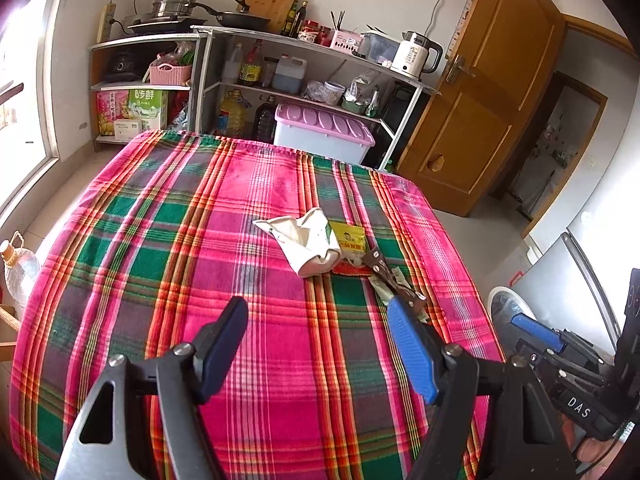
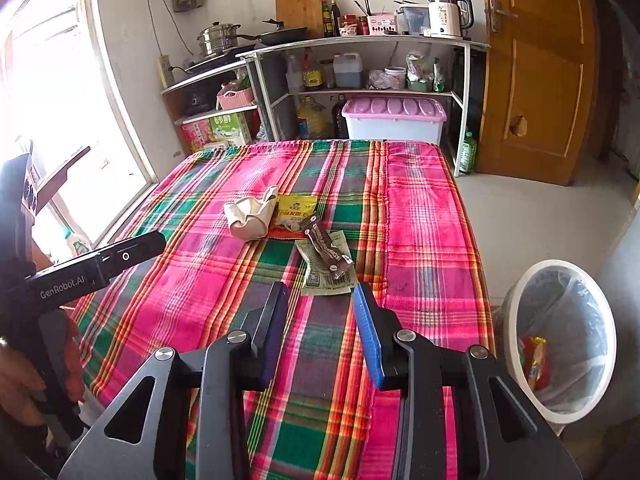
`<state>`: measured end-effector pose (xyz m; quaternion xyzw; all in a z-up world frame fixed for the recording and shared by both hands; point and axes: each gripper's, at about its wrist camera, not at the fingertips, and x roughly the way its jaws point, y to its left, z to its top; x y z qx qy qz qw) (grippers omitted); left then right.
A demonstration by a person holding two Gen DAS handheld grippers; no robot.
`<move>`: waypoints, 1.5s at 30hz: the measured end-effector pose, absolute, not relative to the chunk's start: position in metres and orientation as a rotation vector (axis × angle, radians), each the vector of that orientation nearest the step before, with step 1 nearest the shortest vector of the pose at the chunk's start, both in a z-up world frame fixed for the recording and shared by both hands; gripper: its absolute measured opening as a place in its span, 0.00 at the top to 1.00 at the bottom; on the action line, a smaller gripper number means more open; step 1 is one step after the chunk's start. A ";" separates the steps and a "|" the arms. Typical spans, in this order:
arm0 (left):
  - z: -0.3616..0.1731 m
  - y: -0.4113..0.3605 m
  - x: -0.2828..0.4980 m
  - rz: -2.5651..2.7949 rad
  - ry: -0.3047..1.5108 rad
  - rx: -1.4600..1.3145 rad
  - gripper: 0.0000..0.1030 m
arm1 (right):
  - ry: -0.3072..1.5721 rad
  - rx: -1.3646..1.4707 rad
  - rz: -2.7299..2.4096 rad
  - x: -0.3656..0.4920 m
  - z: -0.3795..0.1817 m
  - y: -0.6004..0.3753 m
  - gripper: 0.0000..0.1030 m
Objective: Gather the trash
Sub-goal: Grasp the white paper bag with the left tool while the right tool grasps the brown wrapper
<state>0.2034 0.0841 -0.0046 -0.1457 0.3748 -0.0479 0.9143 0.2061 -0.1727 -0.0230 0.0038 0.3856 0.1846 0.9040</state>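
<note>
Reaching toward brown wrapper [image 2: 329,251] atop green packet [image 2: 326,276], mid-tablecloth [image 2: 424,216], beside yellow packet [image 2: 297,206]. My right gripper [image 2: 320,296] and left gripper [image 1: 316,316] agape, empty. Film light, limp, slippery; pinch near edge. Bin [image 2: 516,364] right.

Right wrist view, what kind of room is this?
Likely a home kitchen: a steamer pot and frying pan on open shelves, plus an electric kettle.
</note>
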 end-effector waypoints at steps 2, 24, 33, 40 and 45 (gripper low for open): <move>-0.010 0.088 0.219 -0.094 0.783 -0.322 0.28 | 0.808 0.004 0.386 0.219 -0.028 -0.169 0.70; -0.075 0.088 0.325 -0.061 0.895 -0.369 0.42 | 0.937 -0.065 0.485 0.324 -0.100 -0.129 0.83; -0.079 0.084 0.327 -0.081 0.894 -0.344 0.63 | 0.948 -0.071 0.515 0.332 -0.105 -0.126 0.83; -0.073 0.080 0.321 -0.100 0.880 -0.314 0.77 | 0.975 -0.049 0.522 0.337 -0.105 -0.128 0.83; -0.067 0.082 0.312 -0.111 0.865 -0.309 0.80 | 0.990 -0.054 0.530 0.336 -0.104 -0.128 0.83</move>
